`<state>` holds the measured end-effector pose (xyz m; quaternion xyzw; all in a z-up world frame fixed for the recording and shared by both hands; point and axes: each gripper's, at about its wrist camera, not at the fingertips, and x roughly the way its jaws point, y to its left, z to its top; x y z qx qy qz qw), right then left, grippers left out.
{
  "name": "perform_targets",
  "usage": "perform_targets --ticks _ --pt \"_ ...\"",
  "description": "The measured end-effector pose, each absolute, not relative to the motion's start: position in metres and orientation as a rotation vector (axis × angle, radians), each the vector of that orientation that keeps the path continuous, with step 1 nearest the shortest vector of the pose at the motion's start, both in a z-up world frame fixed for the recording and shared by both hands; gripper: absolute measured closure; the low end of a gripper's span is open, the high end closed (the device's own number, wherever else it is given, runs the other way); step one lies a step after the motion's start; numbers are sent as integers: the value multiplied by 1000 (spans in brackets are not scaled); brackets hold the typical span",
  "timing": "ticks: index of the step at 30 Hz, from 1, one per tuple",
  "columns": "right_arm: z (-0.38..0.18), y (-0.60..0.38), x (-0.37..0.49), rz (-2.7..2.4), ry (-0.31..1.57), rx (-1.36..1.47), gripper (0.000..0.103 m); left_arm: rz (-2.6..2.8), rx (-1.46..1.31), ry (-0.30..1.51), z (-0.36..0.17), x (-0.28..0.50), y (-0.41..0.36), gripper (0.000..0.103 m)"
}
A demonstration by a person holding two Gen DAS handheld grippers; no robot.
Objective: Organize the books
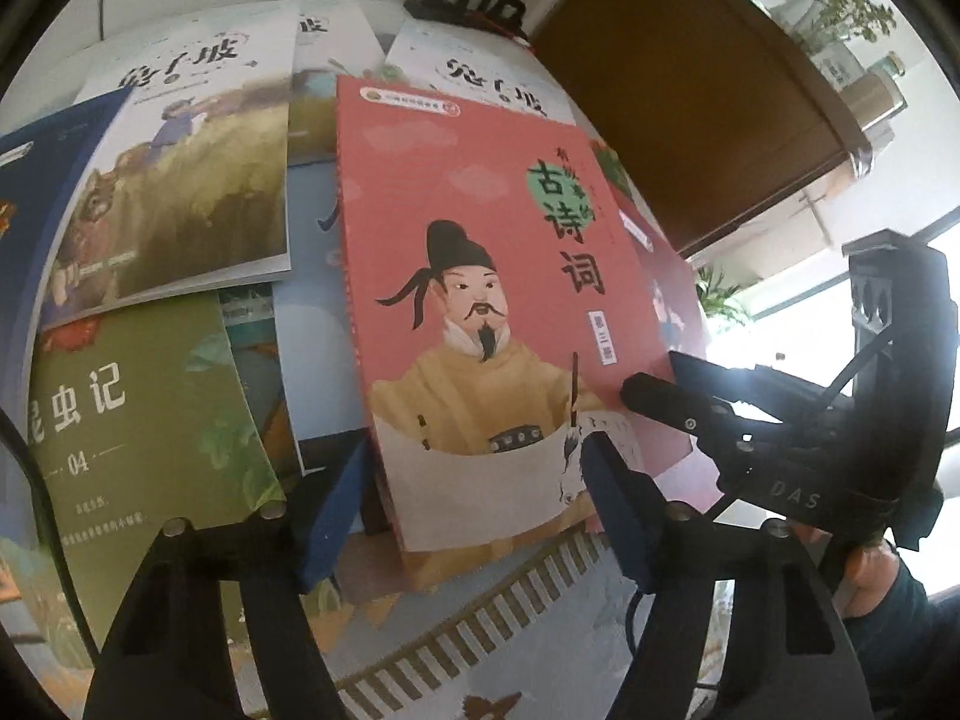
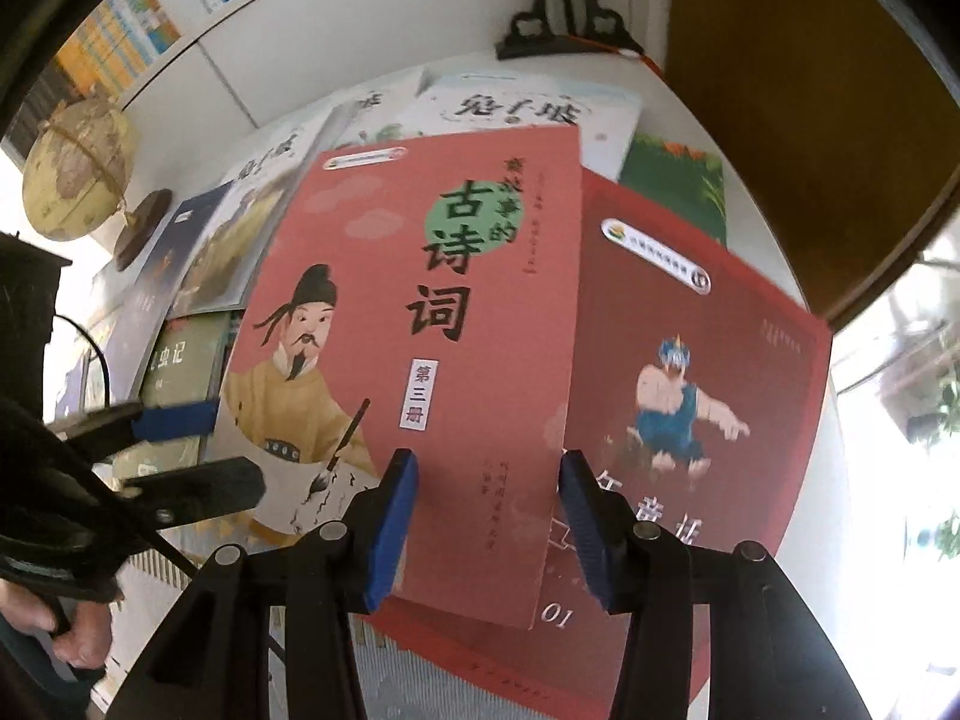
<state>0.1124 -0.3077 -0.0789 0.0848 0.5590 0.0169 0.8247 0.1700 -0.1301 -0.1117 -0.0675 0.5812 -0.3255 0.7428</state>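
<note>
Finding: we see the pink poetry book (image 1: 480, 300) raised and tilted above the scattered books on the surface (image 2: 762, 228), with its right side overlapping the red book (image 2: 690, 330).

The left tool (image 1: 474, 504) is released. Its pads straddle the book's near left corner, and a gap shows beside one pad. The right tool (image 2: 486, 516) brackets the near right edge, but we cannot tell whether it is pressing.

Orientation: the cover faces up towards the cameras. The long axis runs away from the tools, the title end points at the far wall, and the spine lies on the left.

Risks, in our judgement:
- A pinch at one edge only may let the thin book pivot or sag and then slip.
- A late or skewed squeeze by the left tool could crease the corner.
- Sliding the book low could drag the red book or disturb the green book (image 1: 150, 420).
</note>
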Motion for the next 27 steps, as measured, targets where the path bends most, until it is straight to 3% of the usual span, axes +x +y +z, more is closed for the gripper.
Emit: perform_targets --ticks 11,13,15,18,24,27 --pt "-85 -315 104 7 1147 301 54 -812 -388 1165 -69 161 -110 43" --pt "-85 -315 102 4 1141 324 54 -776 -312 1178 -74 159 -123 47" --pt "-84 -314 102 2 1134 339 54 -758 -297 1208 -86 156 -131 62" --pt "-83 -310 102 9 1132 351 54 -746 -319 1221 -95 152 -132 75" --pt "-78 -311 102 56 1132 403 53 -746 -512 1249 -101 165 -125 82" --pt "-81 -327 102 106 1123 546 42 -814 -695 1247 -98 175 -117 82"
